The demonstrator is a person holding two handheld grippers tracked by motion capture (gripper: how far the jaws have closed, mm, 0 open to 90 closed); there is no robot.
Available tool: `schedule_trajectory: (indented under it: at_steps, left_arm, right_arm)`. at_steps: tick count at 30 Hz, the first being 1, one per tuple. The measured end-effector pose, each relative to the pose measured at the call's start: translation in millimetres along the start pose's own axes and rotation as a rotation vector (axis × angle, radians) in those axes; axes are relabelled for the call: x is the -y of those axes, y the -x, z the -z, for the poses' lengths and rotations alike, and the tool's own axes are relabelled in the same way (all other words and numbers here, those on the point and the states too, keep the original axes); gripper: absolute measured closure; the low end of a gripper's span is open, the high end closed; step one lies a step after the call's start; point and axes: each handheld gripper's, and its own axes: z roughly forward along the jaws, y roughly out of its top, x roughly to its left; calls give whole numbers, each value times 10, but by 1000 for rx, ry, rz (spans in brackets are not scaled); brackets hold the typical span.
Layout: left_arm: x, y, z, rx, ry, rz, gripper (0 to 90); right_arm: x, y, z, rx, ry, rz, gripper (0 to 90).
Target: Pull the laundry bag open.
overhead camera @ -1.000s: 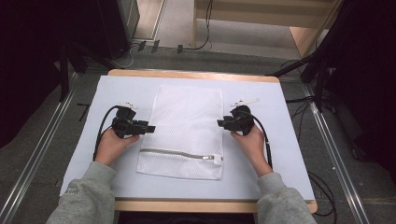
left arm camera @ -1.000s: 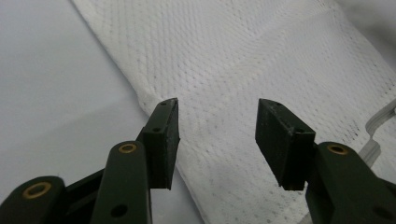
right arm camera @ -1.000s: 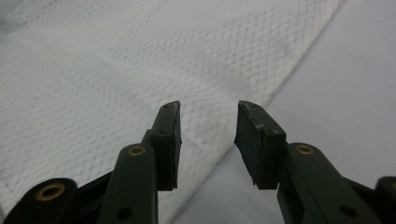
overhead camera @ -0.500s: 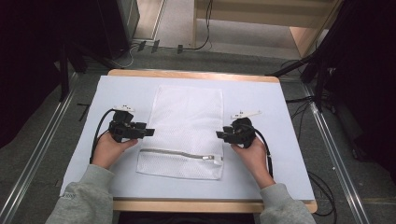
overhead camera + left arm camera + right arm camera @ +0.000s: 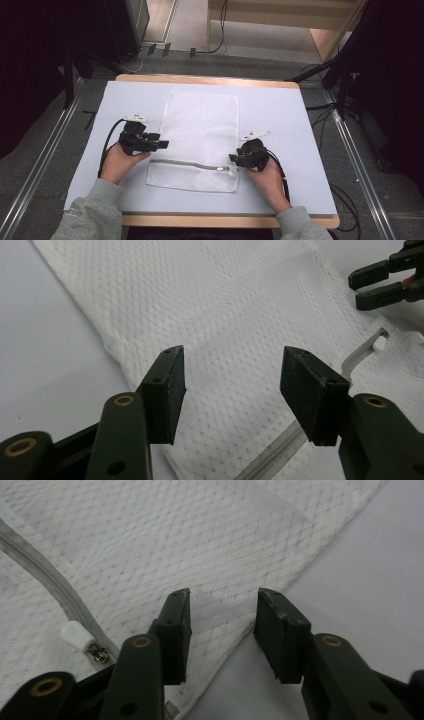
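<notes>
High view: flat white mesh bag (image 5: 200,135), grey zipper (image 5: 192,165) shut, between parted left tongs (image 5: 162,144) and right tongs (image 5: 233,158).

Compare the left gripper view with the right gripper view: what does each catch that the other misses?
Left gripper view alone: the right tongs far off at the top right, slightly open, and the mesh bag's left edge against the white table cover.

Right gripper view alone: a close look at the zipper pull, white tab and metal slider, and the bag's right edge passing between its own open tongs.

Both: the white mesh bag lying flat, its zipper and the cover. The left tongs are open too, over the mesh.
</notes>
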Motion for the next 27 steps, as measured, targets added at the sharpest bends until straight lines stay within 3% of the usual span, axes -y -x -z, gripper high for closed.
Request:
schedule_trajectory:
  at_steps: [3,7,10,16,19,22,27]
  left_arm:
    - [-11,7,-11,4,0,-4,443]
    - [-29,33,-34,15,-1,-11,443]
    - [-43,69,-52,28,-1,-15,443]
    - [-77,176,-117,54,-13,-38,444]
    - [-98,256,-164,66,-25,-59,444]
    - [-119,326,-207,84,-30,-69,444]
    - [-148,401,-263,99,-37,-87,444]
  right_arm:
    - [19,-25,-2,55,8,34,769]
    - [10,16,-5,17,7,10,886]
    - [-17,56,-10,-8,-5,0,893]
    - [-54,173,-20,18,-1,-1,889]
    - [-53,221,-21,16,5,-27,880]
    - [-54,221,-7,21,8,-32,873]
    - [-26,187,113,-19,42,-55,874]
